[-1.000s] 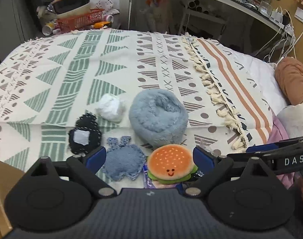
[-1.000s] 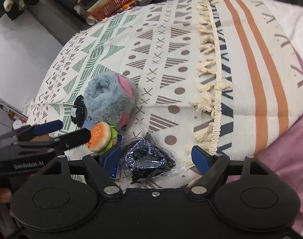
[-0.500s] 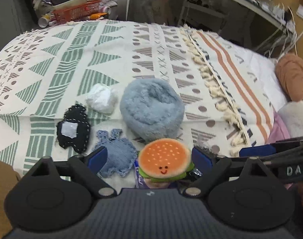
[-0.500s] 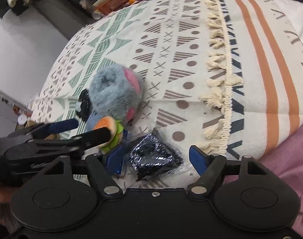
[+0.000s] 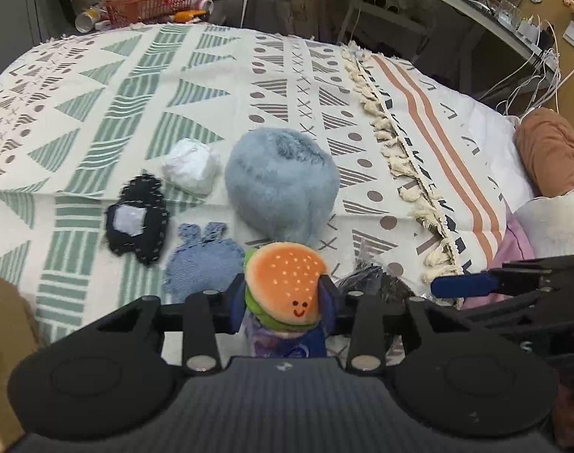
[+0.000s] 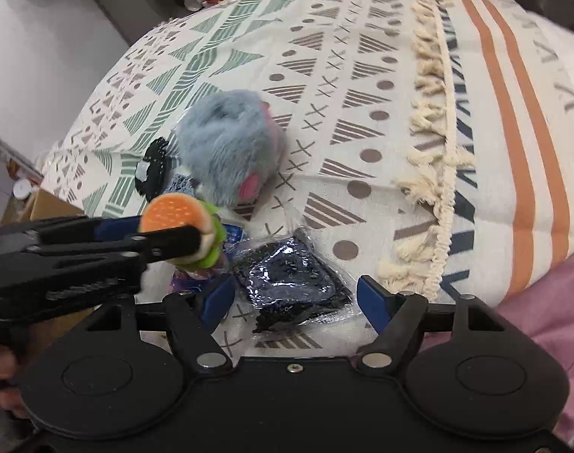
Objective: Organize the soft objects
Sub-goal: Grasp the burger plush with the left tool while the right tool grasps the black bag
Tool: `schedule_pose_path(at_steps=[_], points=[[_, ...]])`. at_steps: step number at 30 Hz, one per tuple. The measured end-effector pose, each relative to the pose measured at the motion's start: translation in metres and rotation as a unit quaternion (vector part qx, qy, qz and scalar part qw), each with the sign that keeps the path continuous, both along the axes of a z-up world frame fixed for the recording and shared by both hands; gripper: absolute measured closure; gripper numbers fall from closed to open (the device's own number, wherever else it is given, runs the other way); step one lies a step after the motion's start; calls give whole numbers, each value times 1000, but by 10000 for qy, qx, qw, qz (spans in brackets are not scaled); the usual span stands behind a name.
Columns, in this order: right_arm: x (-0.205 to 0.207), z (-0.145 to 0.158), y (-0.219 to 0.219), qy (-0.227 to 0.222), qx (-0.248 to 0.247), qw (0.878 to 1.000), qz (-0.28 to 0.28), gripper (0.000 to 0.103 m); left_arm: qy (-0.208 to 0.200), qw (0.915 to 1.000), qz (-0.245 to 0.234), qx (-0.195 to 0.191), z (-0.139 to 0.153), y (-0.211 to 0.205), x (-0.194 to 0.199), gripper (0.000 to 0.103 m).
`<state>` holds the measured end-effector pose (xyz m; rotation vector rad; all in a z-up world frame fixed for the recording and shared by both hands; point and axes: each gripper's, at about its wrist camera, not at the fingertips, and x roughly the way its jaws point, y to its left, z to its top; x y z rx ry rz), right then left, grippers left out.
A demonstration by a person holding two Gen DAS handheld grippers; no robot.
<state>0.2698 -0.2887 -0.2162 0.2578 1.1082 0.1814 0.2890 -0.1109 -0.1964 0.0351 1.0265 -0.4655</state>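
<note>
Left tool (image 5: 283, 294) now clamped on burger plush (image 5: 287, 283), lifted | right tool (image 6: 296, 302) spread over bagged dark cloth (image 6: 290, 279)

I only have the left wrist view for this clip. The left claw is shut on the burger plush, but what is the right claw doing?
Observer: The right claw is open and grips nothing.
Reviewer: What is it aimed at?
Observer: A dark item in a clear bag lies on the blanket between its fingers.
Reviewer: Anything hidden on the fluffy blue plush?
Observer: Yes, the fluffy blue plush has pink patches on the side that faces away from the left claw, which holds the burger plush edge-on.
</note>
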Motion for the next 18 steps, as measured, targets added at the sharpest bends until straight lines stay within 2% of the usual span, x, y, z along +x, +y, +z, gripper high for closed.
schedule_pose_path(at_steps=[4,6,9,11,18], points=[[3,-3,5,82,-169,9997,128,50,-91,9998,195,-25,10,20,-9,67],[4,-4,7,51,-196,9996,210,69,-127,9993,342,-66,15,32,-15,68],[1,0,14,-112,-319,9987,380,91,-230,9981,563,-116,26,50,-24,68],[0,6,21,-252,-414,9975,523,101,-340,9966,748,-114,34,62,-32,68],[-10,23,21,-488,-113,9972,562,103,-646,9899,1251,-160,61,86,-50,68]])
